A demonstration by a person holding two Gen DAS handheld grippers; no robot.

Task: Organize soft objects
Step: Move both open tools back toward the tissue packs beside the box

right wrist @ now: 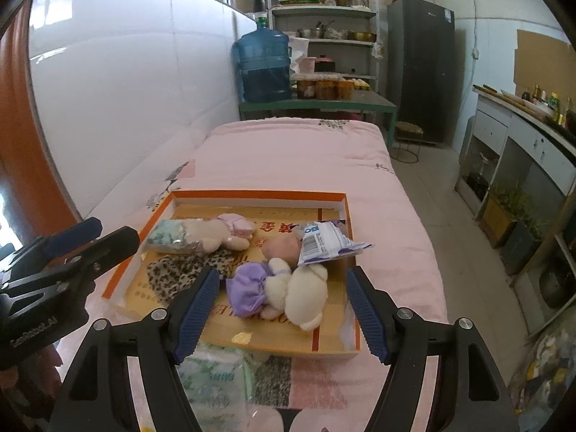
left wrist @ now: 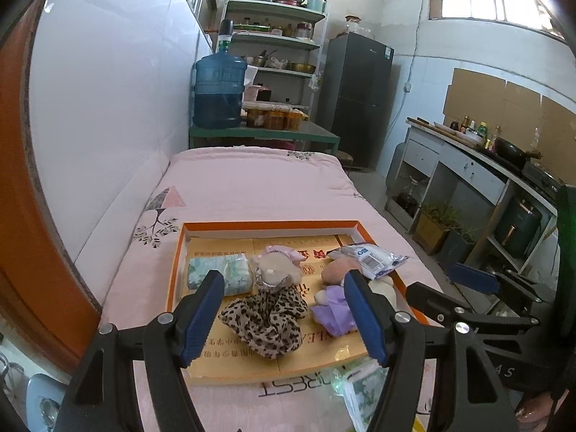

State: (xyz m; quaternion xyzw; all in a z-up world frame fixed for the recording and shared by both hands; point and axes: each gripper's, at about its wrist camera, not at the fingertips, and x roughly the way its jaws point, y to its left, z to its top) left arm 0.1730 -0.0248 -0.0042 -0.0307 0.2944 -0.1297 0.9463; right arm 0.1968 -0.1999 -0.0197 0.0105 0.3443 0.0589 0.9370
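Both grippers hover empty over a shallow orange-rimmed box lid (right wrist: 347, 216) of soft things on a pink bed (right wrist: 288, 151).

The left gripper (left wrist: 284, 318) and right gripper (right wrist: 282, 311) each have their fingers spread wide, holding nothing. In the lid lie a leopard-print cloth (left wrist: 268, 318), two plush dolls (right wrist: 284, 289), a tissue pack (left wrist: 219, 271) and a barcoded plastic pouch (right wrist: 324, 241); another green-printed tissue pack (right wrist: 212, 378) sits outside on the bed, just before the lid. All look light and squashy; I would pinch the pack mid-body, since its film may slip. Upside-down lettering near the lid reads roughly "REST".
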